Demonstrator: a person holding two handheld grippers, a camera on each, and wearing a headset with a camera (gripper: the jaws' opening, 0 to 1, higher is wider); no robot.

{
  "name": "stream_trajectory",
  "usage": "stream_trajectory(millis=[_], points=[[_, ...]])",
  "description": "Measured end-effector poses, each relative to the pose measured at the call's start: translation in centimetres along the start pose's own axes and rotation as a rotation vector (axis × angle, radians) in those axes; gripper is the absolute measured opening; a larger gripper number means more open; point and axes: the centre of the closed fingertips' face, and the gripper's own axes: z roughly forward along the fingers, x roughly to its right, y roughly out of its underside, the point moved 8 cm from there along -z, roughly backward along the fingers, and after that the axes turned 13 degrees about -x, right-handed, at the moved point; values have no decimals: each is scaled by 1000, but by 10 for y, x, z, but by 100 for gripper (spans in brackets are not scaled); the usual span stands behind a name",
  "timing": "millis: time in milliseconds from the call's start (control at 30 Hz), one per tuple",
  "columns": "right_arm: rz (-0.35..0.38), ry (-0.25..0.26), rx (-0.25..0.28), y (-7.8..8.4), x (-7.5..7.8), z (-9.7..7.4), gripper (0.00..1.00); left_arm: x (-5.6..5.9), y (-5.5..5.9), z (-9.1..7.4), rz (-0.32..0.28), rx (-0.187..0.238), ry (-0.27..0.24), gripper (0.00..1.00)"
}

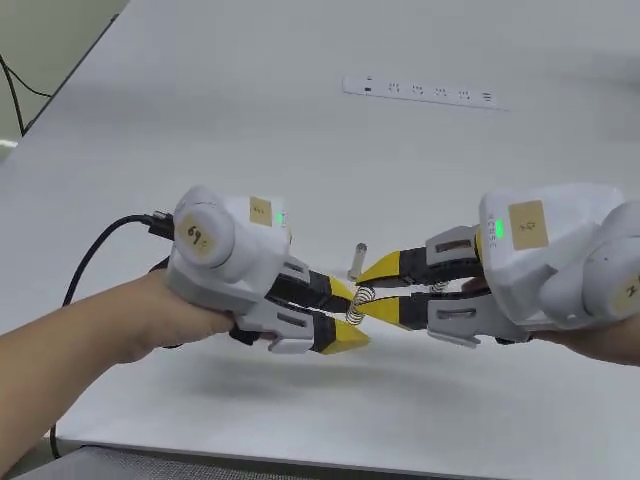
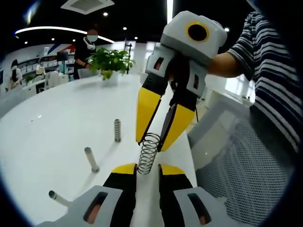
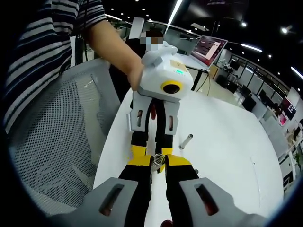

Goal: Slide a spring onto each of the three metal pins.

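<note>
Left claw (image 2: 149, 167) grasps the spring (image 2: 148, 153); right claw (image 2: 151, 143) flanks its far end, grip unclear. The left gripper view has three pins (image 2: 91, 159) left of its claw.

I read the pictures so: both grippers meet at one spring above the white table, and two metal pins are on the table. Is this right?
Not quite. The left gripper view shows three metal pins, not two, on the table. The rest holds: left gripper and right gripper meet at one spring above it.
</note>
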Motion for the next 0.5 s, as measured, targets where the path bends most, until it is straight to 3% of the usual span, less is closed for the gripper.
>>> stream_trajectory(millis=[500], points=[[2, 9, -36, 11, 2, 8, 7, -2, 6, -17, -44, 11, -30, 17]])
